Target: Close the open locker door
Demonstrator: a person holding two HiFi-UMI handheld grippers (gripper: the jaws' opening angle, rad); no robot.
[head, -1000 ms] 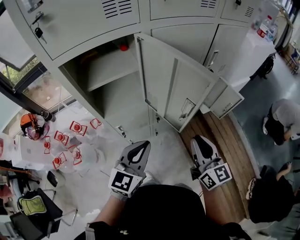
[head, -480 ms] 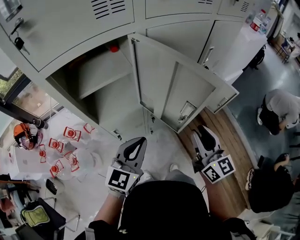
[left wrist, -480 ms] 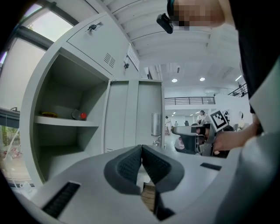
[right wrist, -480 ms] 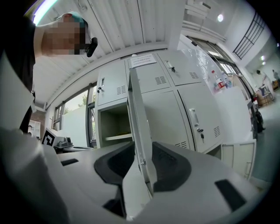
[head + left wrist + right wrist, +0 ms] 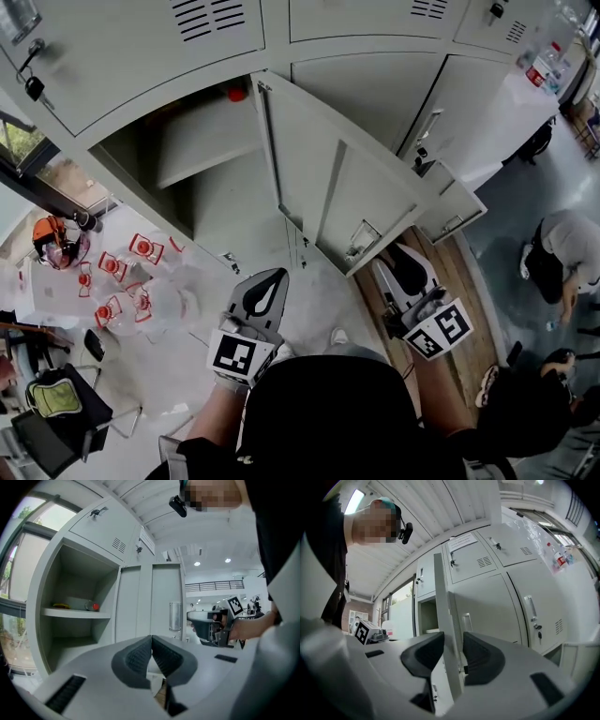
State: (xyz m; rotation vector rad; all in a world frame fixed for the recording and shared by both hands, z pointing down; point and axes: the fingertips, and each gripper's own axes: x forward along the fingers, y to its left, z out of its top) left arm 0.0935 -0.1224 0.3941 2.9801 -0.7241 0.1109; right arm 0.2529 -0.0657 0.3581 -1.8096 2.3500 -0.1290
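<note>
The locker door (image 5: pixel 328 187) stood swung well out from its cabinet, hinged on the side away from both grippers, its free edge nearest the person. Seen along the right gripper (image 5: pixel 405 262), that edge (image 5: pixel 445 634) lined up with the gap between the jaws, which were released and apart. It looked to lie just ahead of the pads rather than pinched between them, and whether either pad touched it could not be told. The left gripper (image 5: pixel 267 286) hung further to the left, its jaws clenched together on nothing and pointing at the open compartment (image 5: pixel 75 620) ahead. To the right of those closed jaws (image 5: pixel 151 641) showed the door's inner face and its latch plate (image 5: pixel 174 616).

The door appeared to be thin painted sheet steel with a stiffening rib, so it would likely be light, rigid and free on its hinges. Its smooth paint offered little grip. The best hold seemed to be low on the free edge beside the handle (image 5: pixel 466 620), or a flat push on the outer face to the right of the open jaws. Pressed near the hinge it would need far more effort, and shoved hard it could bang and spring back.

A shelf (image 5: pixel 77 613) inside, above and left of the closed jaws, carried a red-capped bottle (image 5: pixel 82 605) clear of the door's swing.
</note>
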